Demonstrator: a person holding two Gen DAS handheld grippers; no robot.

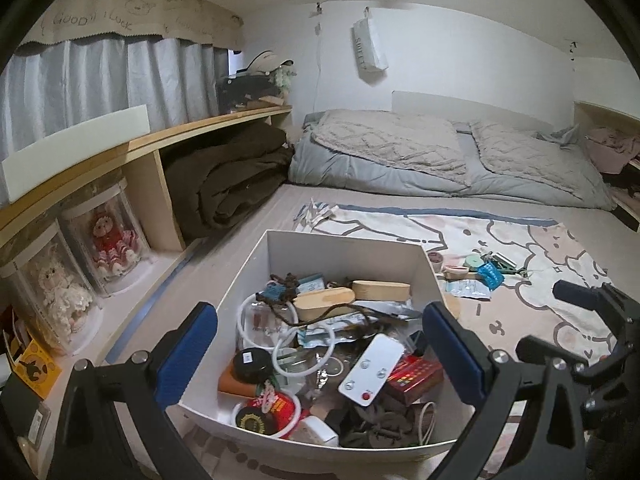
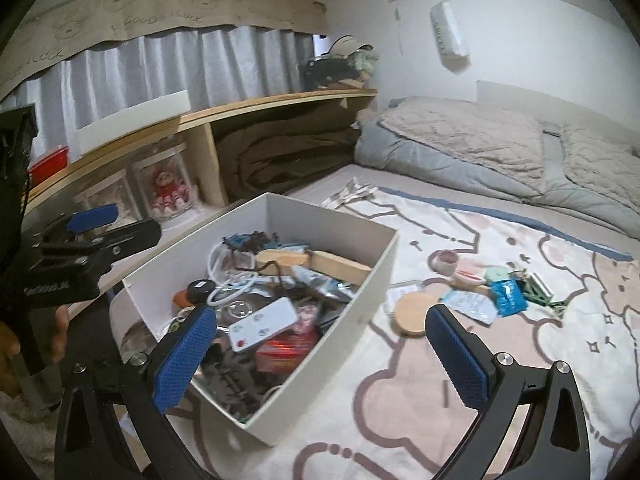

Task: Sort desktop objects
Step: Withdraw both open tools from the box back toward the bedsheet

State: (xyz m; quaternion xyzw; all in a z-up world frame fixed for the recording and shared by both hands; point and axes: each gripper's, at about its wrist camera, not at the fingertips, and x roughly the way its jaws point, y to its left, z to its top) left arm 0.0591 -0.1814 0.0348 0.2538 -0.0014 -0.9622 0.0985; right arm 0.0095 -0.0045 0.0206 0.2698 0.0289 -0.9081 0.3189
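A white box [image 1: 344, 246] full of small items sits on a patterned blanket; it also shows in the right wrist view [image 2: 260, 204]. Inside lie a white remote [image 1: 370, 368], a red packet [image 1: 416, 374], a black round tin [image 1: 252, 364] and wooden pieces [image 1: 382, 290]. My left gripper [image 1: 320, 354] is open and empty above the box's near end. My right gripper [image 2: 320, 354] is open and empty over the box's right wall. On the blanket lie a wooden disc [image 2: 414, 314], a blue packet [image 2: 508, 298] and other small items.
A wooden shelf [image 1: 160, 140] along the left holds dolls in clear cases [image 1: 108, 240] and a folded brown blanket [image 1: 232, 184]. Grey bedding [image 1: 440, 160] lies at the back. The right gripper shows in the left view [image 1: 592, 320]; the left gripper in the right view [image 2: 92, 236].
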